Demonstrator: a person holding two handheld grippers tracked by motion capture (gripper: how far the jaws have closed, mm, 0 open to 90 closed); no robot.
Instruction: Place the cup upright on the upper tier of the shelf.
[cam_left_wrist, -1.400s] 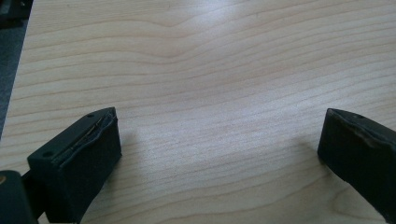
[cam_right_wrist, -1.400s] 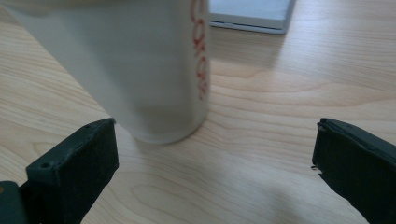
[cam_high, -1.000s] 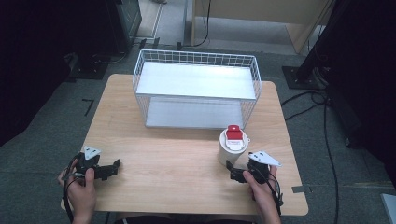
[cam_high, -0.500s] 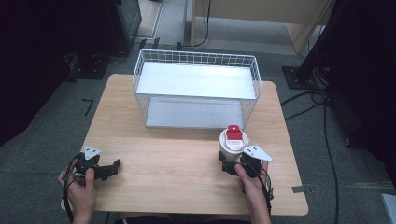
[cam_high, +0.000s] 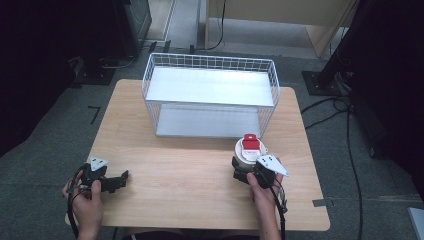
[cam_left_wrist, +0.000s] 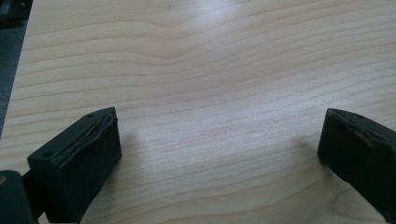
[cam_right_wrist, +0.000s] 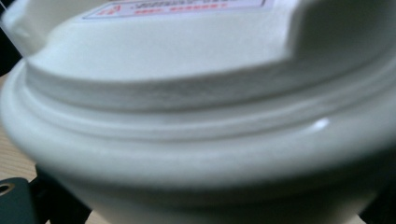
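A white round container (cam_high: 248, 152) with a red cap (cam_high: 251, 142) stands on the wooden table (cam_high: 190, 190), right of centre. My right gripper (cam_high: 243, 169) is up against its near side, open, with the jaws wide on either side of its base. In the right gripper view the container (cam_right_wrist: 196, 116) is blurred and very close, and one black finger (cam_right_wrist: 18, 200) shows at the lower left corner. My left gripper (cam_high: 120, 181) rests near the table's front left, open, with bare wood between its jaws (cam_left_wrist: 219, 140).
A white wire basket (cam_high: 210, 62) with a pale floor stands at the back of the table, just beyond the container. Dark equipment and cables lie on the grey floor around the table.
My right gripper has moved forward and a little left, up to the container, which now sits between its jaws. The left gripper has stayed put.
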